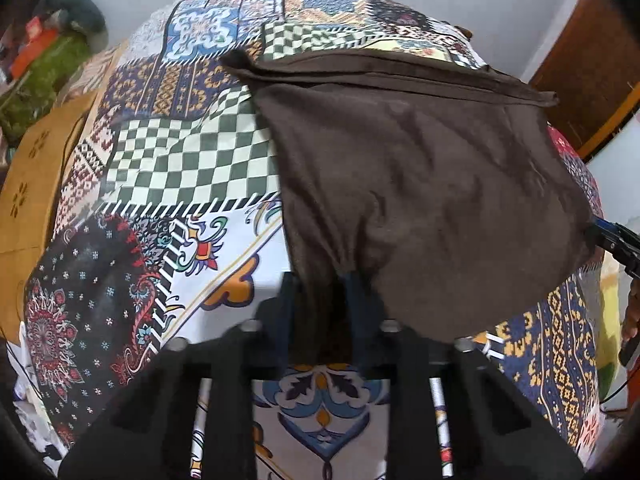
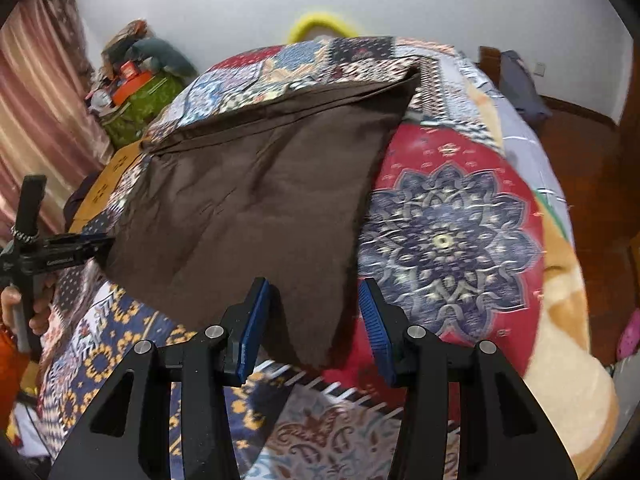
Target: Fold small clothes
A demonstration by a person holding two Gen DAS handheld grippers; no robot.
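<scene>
Left claw (image 1: 320,296) grips brown garment's (image 1: 420,168) near corner; right claw (image 2: 316,312) stands open around the other; we judge folding barely begun on bed (image 2: 448,240).

The brown cloth (image 1: 420,184) drapes over the left gripper (image 1: 320,292), hiding its fingertips. The right view's quilt (image 2: 448,240) is blurred, its edges cut off.
</scene>
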